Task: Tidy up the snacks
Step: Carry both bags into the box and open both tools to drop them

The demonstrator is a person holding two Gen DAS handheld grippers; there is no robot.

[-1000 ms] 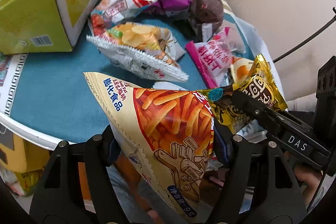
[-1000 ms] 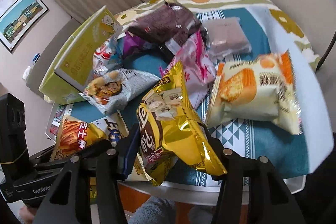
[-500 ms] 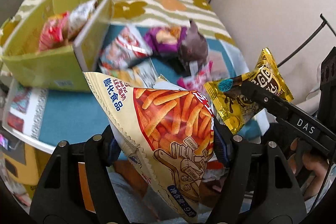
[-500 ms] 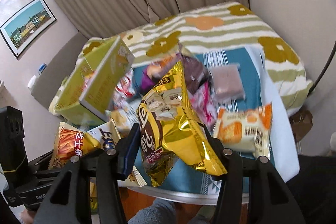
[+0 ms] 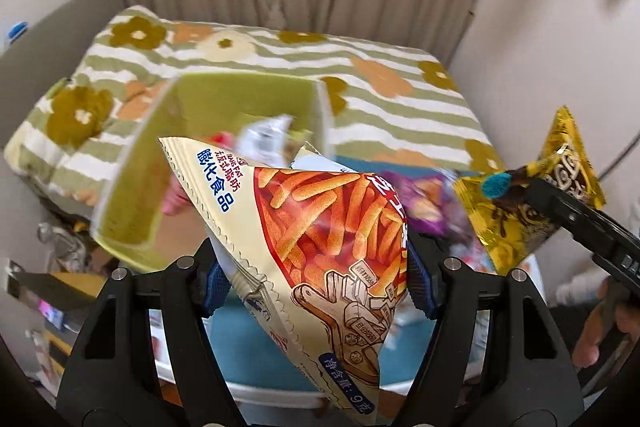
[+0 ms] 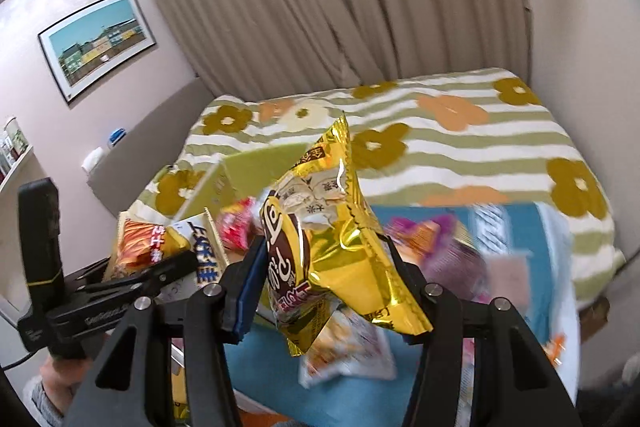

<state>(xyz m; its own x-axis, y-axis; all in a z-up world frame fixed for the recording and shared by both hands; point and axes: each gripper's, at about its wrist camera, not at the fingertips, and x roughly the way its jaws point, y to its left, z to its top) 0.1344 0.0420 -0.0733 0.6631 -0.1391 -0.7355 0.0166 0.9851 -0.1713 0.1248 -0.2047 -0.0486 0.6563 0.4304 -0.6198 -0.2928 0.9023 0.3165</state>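
My left gripper [image 5: 316,275] is shut on a cream bag of orange snack sticks [image 5: 316,227] and holds it in the air in front of the open green box [image 5: 224,115]. My right gripper [image 6: 324,291] is shut on a gold snack bag [image 6: 340,247], also lifted above the table. The gold bag [image 5: 532,195] shows at the right of the left wrist view, and the stick bag [image 6: 140,247] at the left of the right wrist view. The green box [image 6: 256,167] holds a few packets, blurred.
Several snack packets lie blurred on the blue tablecloth [image 6: 420,223], among them a purple one [image 5: 424,203]. Behind is a bed with a striped flower blanket [image 6: 460,131], curtains and a wall. The table's front edge [image 5: 260,395] is below my left gripper.
Both grippers have risen and tilted up with their bags. The table and loose packets have dropped low in view; the box's inside, the bed and the curtains now show.
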